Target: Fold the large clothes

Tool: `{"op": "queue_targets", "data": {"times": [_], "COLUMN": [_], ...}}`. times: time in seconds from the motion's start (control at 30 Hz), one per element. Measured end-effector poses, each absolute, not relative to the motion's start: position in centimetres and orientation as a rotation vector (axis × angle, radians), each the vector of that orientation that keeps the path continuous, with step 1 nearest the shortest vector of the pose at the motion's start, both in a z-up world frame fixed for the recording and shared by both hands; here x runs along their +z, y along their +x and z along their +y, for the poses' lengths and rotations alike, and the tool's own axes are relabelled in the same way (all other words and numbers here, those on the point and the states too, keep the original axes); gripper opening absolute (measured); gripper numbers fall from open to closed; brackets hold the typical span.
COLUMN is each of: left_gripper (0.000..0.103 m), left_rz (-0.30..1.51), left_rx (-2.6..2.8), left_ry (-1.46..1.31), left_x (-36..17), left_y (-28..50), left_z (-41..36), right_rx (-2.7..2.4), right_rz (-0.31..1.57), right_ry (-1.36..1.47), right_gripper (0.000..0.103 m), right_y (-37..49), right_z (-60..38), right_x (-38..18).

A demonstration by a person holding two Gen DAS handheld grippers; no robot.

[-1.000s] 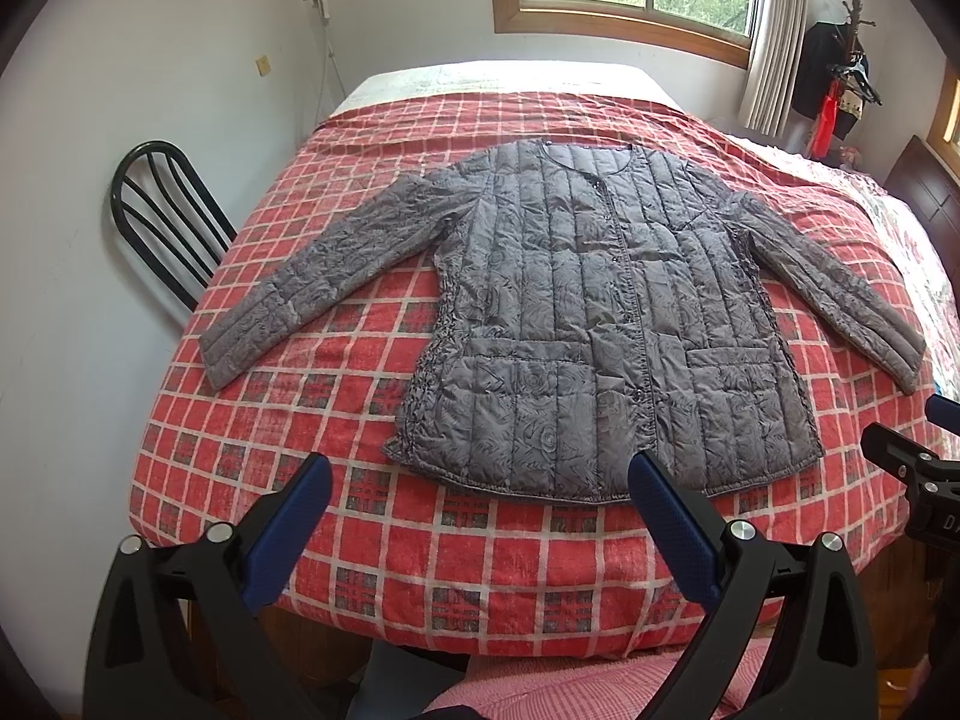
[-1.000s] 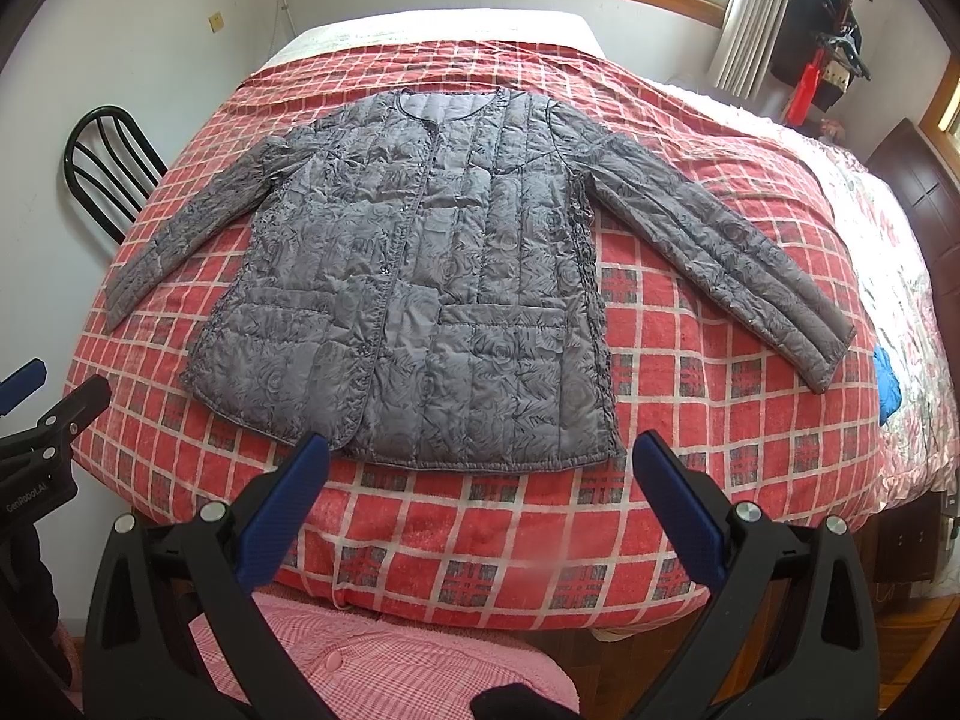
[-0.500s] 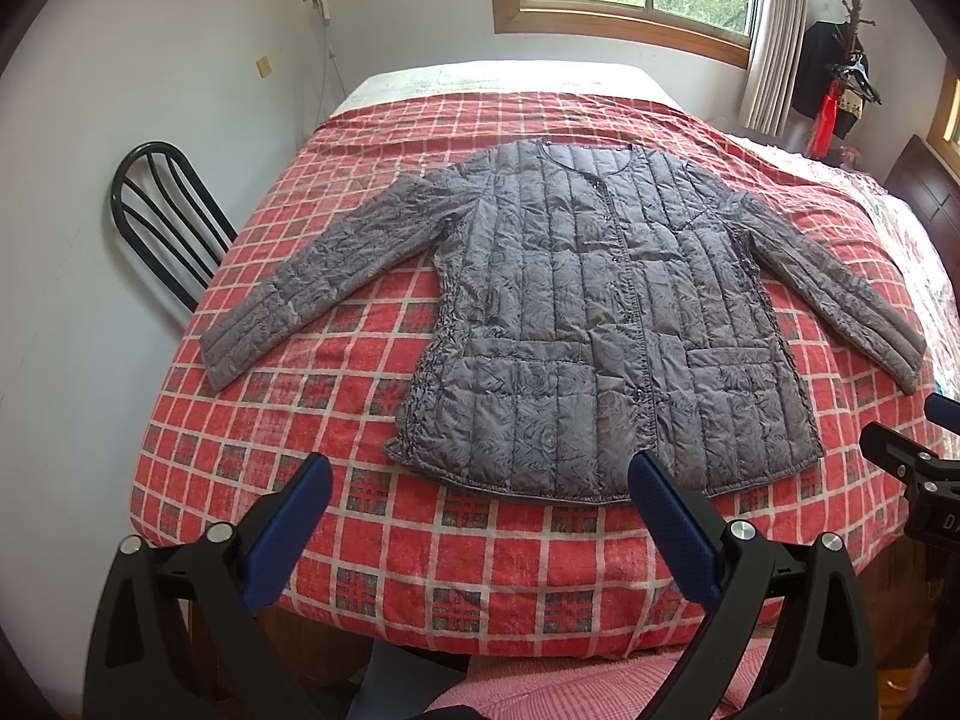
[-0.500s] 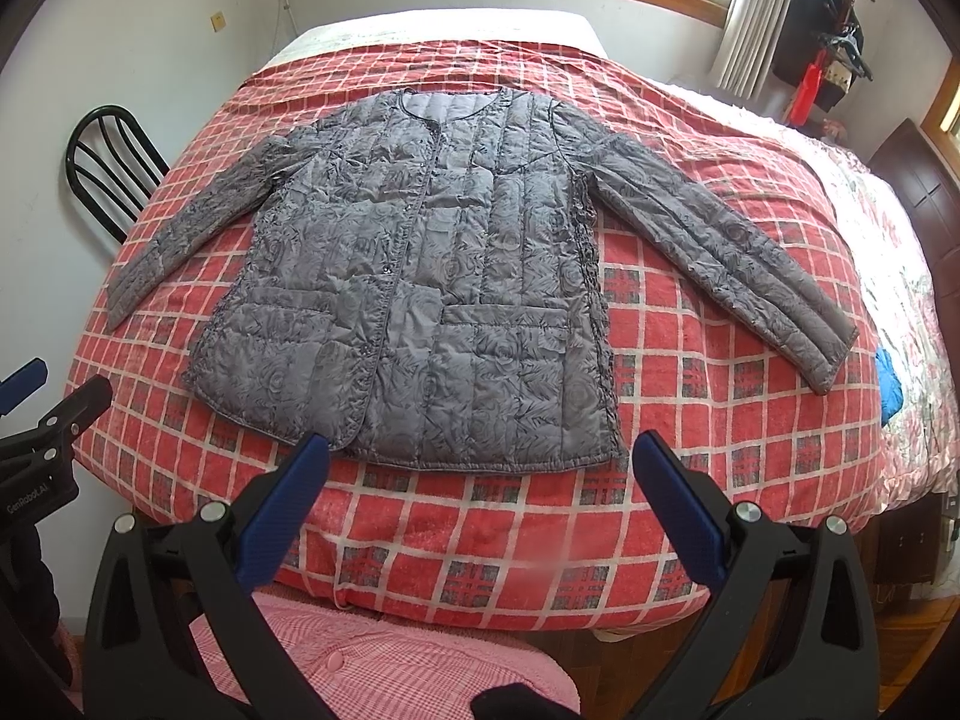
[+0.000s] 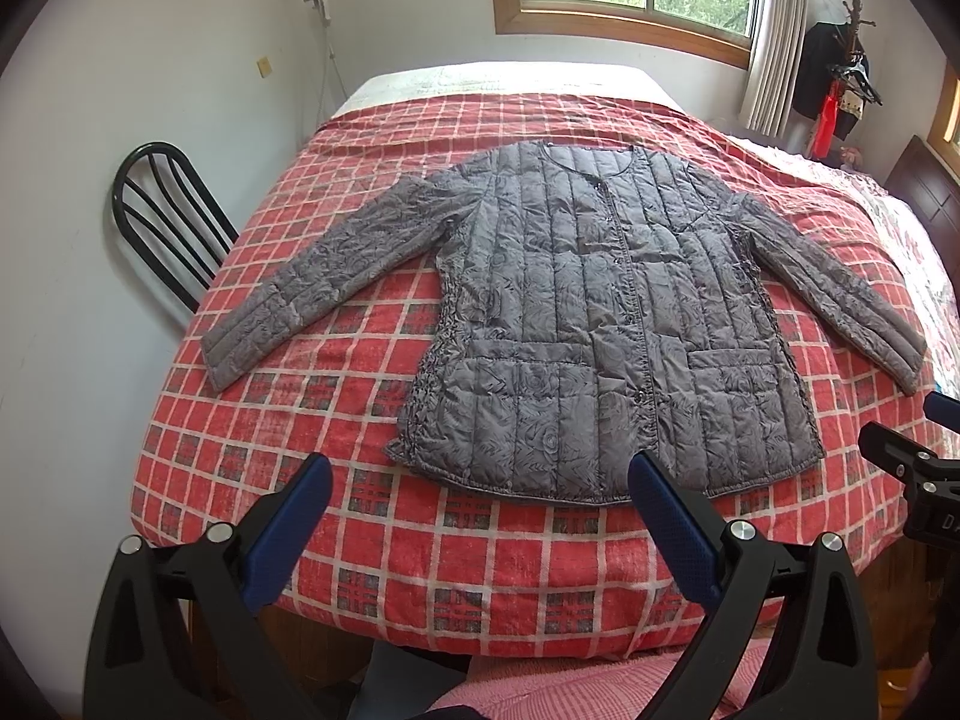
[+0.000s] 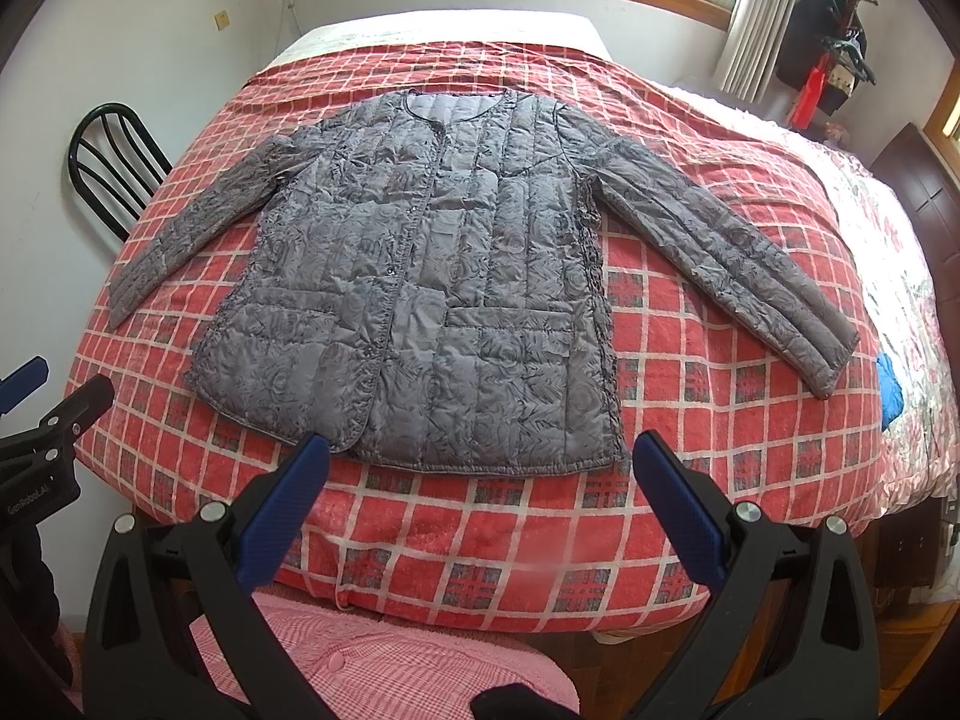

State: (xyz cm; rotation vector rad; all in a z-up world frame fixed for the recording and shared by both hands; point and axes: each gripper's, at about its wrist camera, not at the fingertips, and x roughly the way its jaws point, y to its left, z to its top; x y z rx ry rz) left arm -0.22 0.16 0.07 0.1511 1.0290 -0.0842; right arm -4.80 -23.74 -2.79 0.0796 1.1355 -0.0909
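Note:
A grey quilted jacket point(image 5: 606, 324) point(image 6: 432, 300) lies flat and face up on a bed with a red checked blanket point(image 5: 372, 546) point(image 6: 690, 360), both sleeves spread outward. My left gripper point(image 5: 480, 474) hangs open just in front of the jacket's hem, above the blanket's near edge, holding nothing. My right gripper point(image 6: 480, 456) is open too, its blue pads level with the hem, nothing between them. Each gripper shows at the edge of the other's view.
A black metal chair point(image 5: 162, 222) point(image 6: 108, 168) stands against the wall left of the bed. A blue item point(image 6: 888, 384) lies at the bed's right side. A coat rack point(image 5: 840, 78) and dark wooden furniture point(image 6: 918, 180) stand at right. A pink checked sleeve point(image 6: 372, 666) shows below.
Almost nothing differs; the right wrist view has crept slightly closer to the jacket. Both grippers stay open.

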Motion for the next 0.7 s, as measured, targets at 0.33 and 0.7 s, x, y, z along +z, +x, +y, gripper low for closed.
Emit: {"op": "queue_targets", "data": {"times": [0.33,0.7], "left_gripper": [0.099,0.099], "left_rz": [1.03,1.031], "left_rx": [-0.084,-0.081], "left_ry": [0.151,0.154], "left_x": [0.08,0.08], "left_y": [-0.22,-0.2], "left_z": [0.16,0.09], "right_rx": [-0.09,-0.086], "right_rz": [1.137,1.14], "right_ry": [0.081,0.083], "right_gripper": [0.1,0.1], "right_y": [-4.71,-4.24], "right_z": [-23.61,-23.37], "right_x": [-2.74,-2.87]}}
